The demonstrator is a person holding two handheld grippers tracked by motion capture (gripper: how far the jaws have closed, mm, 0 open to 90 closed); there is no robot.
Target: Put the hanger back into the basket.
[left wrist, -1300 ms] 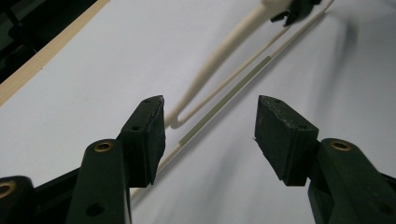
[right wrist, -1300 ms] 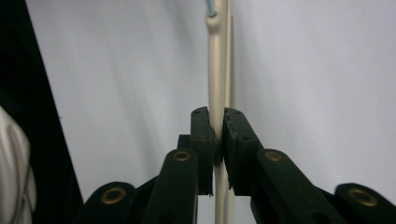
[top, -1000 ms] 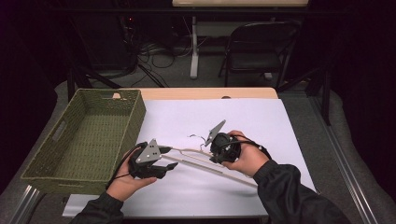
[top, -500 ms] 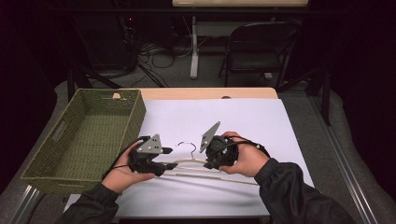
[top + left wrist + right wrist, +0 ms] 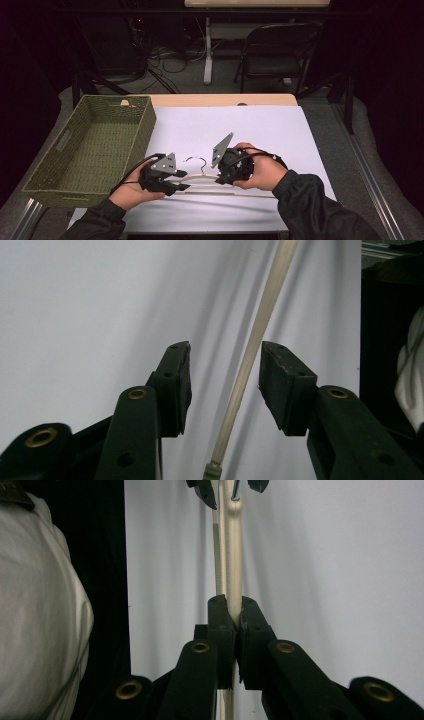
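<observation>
- Right gripper (image 5: 233, 611) is pinching the hanger (image 5: 220, 181), which is above the white sheet (image 5: 280, 130) at the table's near side.
- Left gripper (image 5: 225, 371) has just been closing, jaws half spread around the hanger's bar (image 5: 255, 340), pads not touching yet. I'd center the bar before squeezing.
- Basket (image 5: 90, 145) is close on the left, and there's open sheet ahead and to the right.

Looks like a lab/recording studio: black-curtained surround, floor cables (image 5: 172, 52), folding chair (image 5: 272, 50), white-covered table (image 5: 260, 125) w/ rails.
</observation>
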